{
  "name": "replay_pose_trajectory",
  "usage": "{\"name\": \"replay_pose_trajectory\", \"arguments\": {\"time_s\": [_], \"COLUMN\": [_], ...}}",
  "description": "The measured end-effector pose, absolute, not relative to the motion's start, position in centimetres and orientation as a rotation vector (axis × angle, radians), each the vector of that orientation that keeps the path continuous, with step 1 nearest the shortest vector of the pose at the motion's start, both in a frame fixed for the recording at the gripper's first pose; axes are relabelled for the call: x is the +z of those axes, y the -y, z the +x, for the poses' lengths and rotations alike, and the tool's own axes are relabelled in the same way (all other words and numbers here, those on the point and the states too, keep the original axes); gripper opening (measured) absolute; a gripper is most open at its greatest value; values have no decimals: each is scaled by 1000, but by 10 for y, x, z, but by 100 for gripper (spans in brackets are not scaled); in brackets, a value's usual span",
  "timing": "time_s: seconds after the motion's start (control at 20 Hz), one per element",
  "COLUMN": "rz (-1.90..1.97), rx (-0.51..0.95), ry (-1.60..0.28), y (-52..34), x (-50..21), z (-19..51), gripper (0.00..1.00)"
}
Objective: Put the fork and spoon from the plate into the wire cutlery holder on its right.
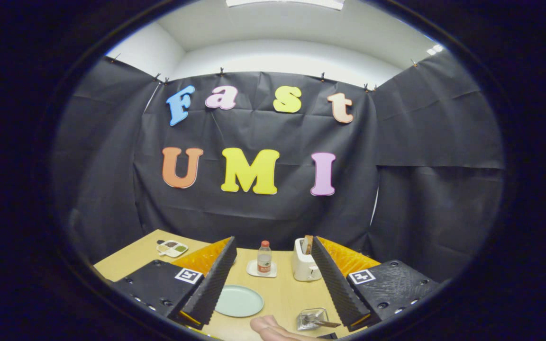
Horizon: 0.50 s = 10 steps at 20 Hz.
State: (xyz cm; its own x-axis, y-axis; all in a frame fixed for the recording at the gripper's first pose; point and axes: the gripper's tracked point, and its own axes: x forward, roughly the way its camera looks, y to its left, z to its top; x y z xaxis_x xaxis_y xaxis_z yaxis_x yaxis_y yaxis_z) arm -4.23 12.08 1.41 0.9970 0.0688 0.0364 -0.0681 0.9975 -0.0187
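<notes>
A pale green plate [239, 300] lies on the wooden table [282, 289] between my fingers, closer to the left one, and its surface looks bare. To its right, by the right finger, stands the small wire cutlery holder [311, 318] with metal cutlery [323, 323] in it, one handle sticking out to the right. My gripper [272, 240] is open wide, held above the table, with nothing between its fingers. A person's hand [269, 327] shows just in front of the plate and holder.
Beyond the plate a small bottle [264, 258] stands on a white coaster. A white toaster [304, 266] sits to its right, against the right finger. A small divided dish [172, 247] lies at the far left of the table.
</notes>
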Motion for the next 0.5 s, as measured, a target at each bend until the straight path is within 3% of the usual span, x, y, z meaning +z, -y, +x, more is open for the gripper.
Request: {"name": "replay_pose_trajectory", "arguments": {"time_s": [0.5], "rz": [-24], "rx": [67], "ry": [36], "y": [-119], "x": [11], "z": [-40], "gripper": [96]}}
